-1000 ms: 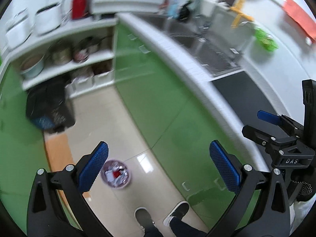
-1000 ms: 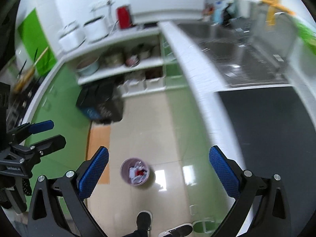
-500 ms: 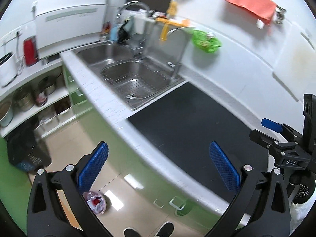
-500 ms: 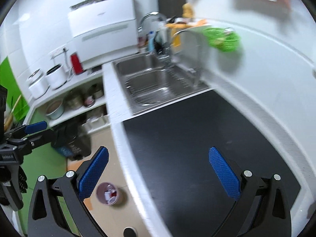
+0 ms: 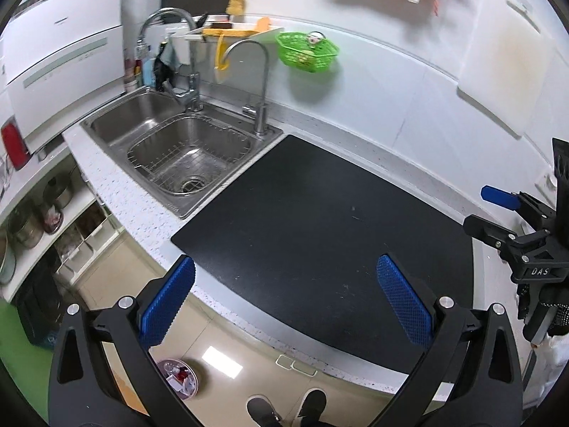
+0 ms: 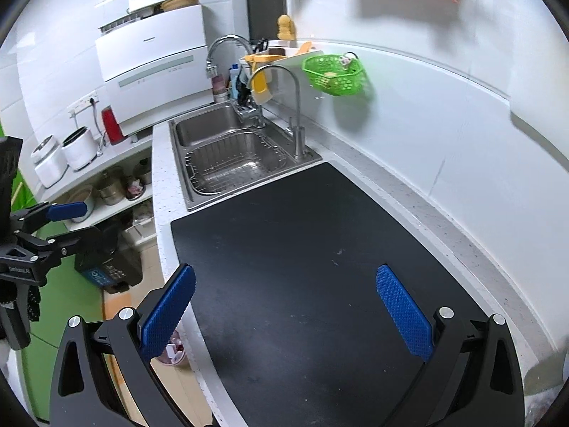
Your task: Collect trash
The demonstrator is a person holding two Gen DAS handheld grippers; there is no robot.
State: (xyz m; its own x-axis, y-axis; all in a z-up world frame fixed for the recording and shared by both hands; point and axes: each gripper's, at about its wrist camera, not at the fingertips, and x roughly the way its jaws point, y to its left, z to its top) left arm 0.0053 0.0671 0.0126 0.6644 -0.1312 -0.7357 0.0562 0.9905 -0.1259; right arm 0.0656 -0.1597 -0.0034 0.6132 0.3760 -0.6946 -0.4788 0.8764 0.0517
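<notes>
- The white speckled counter [image 5: 117, 192] runs from far left to near right along the tiled wall, and both views look down on it from above.
- A black mat [image 5: 320, 242] covers the near right stretch of the counter; it looks bare apart from a few pale specks.
- The steel sink [image 5: 185, 149] sits at the far left of the mat, with a wire rack in its near basin and nothing else visible inside.
- A green basket [image 5: 307, 51] hangs on the wall beyond the taps.
- The left gripper [image 5: 284, 306] hovers over the counter's near edge, fingers spread wide and holding nothing.
- The right gripper [image 6: 284, 316] hangs over the mat, fingers likewise wide apart and empty.
- The small bin [image 5: 179, 379] stands on the floor below the counter edge, near the person's shoes [image 5: 284, 409]; it already holds white and red scraps.
- The trash in that bin looks like crumpled paper and wrappers: probably light, soft and crushable, so a gentle pinch across a raised fold should do. No loose trash shows on the counter.
</notes>
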